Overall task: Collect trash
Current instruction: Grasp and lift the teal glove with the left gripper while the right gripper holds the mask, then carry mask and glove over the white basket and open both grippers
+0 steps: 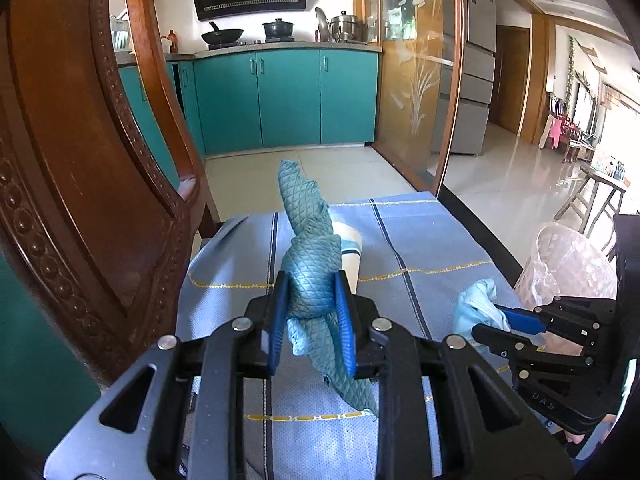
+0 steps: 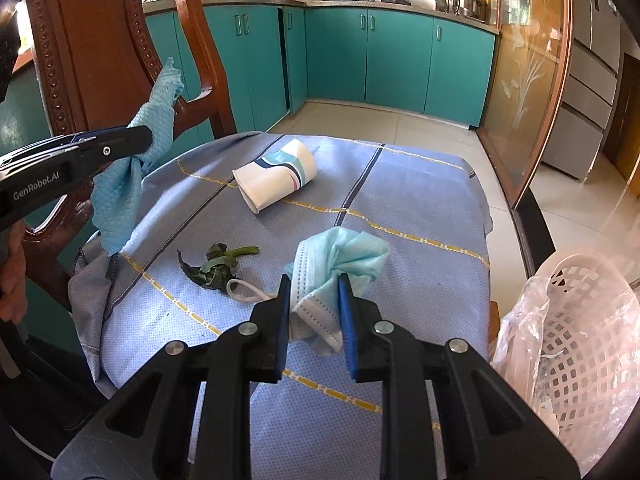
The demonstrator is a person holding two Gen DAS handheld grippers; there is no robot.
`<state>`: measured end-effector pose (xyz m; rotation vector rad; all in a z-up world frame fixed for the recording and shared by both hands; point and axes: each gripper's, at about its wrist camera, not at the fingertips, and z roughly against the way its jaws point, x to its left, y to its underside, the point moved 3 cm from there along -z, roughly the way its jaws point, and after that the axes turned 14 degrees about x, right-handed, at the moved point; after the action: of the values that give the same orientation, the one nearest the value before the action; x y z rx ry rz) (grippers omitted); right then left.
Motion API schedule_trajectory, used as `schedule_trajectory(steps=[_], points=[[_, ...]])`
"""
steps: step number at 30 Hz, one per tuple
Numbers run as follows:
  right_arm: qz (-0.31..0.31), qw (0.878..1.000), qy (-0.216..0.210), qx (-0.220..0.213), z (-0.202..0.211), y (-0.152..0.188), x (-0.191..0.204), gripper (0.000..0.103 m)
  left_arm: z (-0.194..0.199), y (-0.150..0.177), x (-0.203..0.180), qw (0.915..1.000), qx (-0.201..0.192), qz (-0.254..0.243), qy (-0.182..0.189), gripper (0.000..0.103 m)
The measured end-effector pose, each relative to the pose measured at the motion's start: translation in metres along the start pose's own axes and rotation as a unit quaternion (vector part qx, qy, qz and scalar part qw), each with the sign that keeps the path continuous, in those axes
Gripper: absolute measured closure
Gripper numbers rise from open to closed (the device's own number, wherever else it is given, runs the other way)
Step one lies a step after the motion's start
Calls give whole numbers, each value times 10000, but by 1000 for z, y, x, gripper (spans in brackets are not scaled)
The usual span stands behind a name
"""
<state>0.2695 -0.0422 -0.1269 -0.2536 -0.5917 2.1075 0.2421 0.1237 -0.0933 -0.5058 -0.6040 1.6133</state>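
Note:
My left gripper point(image 1: 311, 280) is shut on a twisted teal cleaning cloth point(image 1: 308, 240), which hangs clear of the table; the same cloth point(image 2: 132, 168) shows at the left of the right wrist view. My right gripper point(image 2: 314, 280) is shut on a crumpled light-blue face mask point(image 2: 340, 260), its white ear loop point(image 2: 244, 292) trailing on the cloth-covered table point(image 2: 400, 208). The mask point(image 1: 476, 308) also appears at the right of the left wrist view. A paper cup point(image 2: 276, 180) lies on its side. A wilted green leaf scrap point(image 2: 218, 266) lies near the mask.
A white lattice basket point(image 2: 580, 320) lined with a clear plastic bag stands off the table's right edge. A carved wooden chair point(image 1: 80, 160) stands close at the table's left. Teal kitchen cabinets point(image 2: 360, 60) and a glass sliding door point(image 2: 520, 80) lie beyond.

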Motion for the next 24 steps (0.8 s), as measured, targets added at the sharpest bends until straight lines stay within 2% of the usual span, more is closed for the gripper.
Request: schedule_trajectory(steps=[16, 20, 24], points=[[26, 10000, 4, -29, 2, 1, 3, 80, 4, 2, 5, 10000, -76, 52, 16, 79], [-135, 9996, 0, -258, 15, 2, -2, 80, 12, 1, 6, 9989, -191, 116, 409, 79], [-443, 9967, 50, -672, 39, 5, -18, 80, 19, -1, 0, 9965, -296, 108, 778, 79]])
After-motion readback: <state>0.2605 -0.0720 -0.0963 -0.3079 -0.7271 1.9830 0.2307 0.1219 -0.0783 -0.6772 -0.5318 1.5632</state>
